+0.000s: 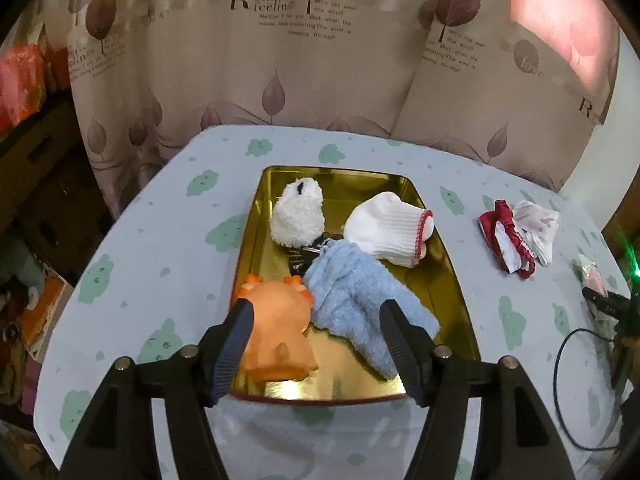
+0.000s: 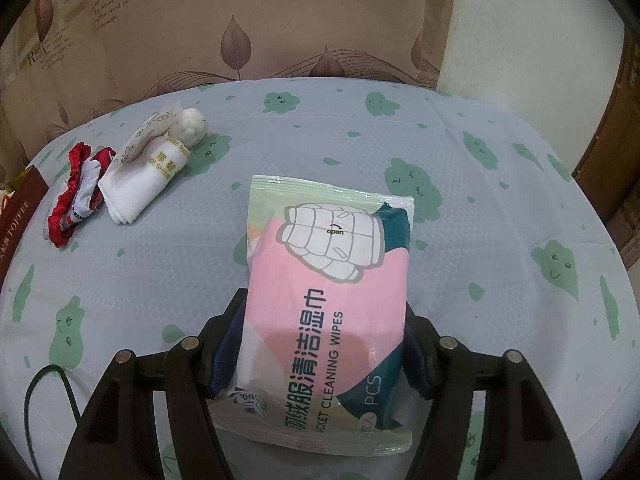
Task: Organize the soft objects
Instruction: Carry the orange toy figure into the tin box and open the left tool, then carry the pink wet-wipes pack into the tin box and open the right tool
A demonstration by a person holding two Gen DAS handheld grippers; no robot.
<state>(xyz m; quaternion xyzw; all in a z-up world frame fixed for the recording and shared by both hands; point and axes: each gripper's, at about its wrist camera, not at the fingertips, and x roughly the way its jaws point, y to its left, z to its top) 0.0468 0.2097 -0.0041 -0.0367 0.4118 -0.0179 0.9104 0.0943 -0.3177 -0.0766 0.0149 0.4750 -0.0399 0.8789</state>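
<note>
Wipes pack [image 2: 326, 304]: soft, slick film, light; on the surface, squeezed between right gripper [image 2: 326, 344] jaws at its lower sides.
Left gripper [image 1: 316, 344]: jaws wide, empty, over gold tray [image 1: 452, 280].
Grip advice: hold mid-body, not seams.

Two black two-finger grippers, left gripper [image 1: 316, 320], right gripper [image 2: 324, 318]: dark-blue ribbed fingers [image 1: 236, 340], silver pivot screws.

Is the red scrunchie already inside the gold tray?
No, the red scrunchie lies on the tablecloth to the right of the gold tray, apart from it.
</note>
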